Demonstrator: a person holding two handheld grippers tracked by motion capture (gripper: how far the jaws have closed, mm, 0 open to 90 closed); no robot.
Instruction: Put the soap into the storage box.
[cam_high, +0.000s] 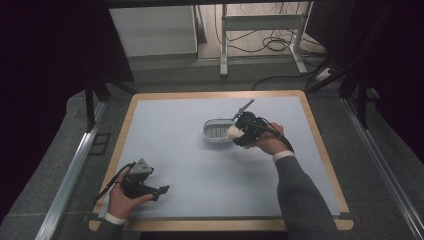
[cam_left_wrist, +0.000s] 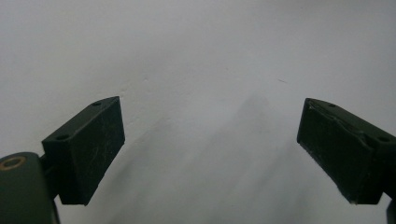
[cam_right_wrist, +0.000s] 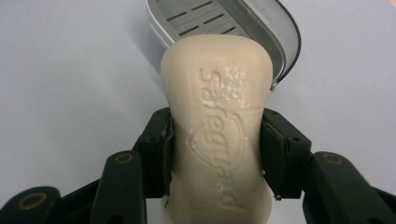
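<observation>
A cream bar of soap (cam_right_wrist: 217, 135) with raised lettering is clamped at its waist between the pads of my right gripper (cam_right_wrist: 215, 149), which is shut on it. In the high view the soap (cam_high: 233, 132) shows as a pale lump at the right gripper (cam_high: 239, 134), right beside the near right rim of a white oval soap dish (cam_high: 212, 136) with a grey slotted insert. In the right gripper view the dish (cam_right_wrist: 280, 28) lies just beyond the soap's far end. My left gripper (cam_high: 159, 192) rests near the front left of the mat, open, with bare mat between its jaws (cam_left_wrist: 210, 154).
A pale blue mat (cam_high: 175, 145) covers the wooden-edged table (cam_high: 320, 145). Metal rails run along both sides. A white desk frame and loose cables (cam_high: 272, 42) stand on the floor beyond the far edge.
</observation>
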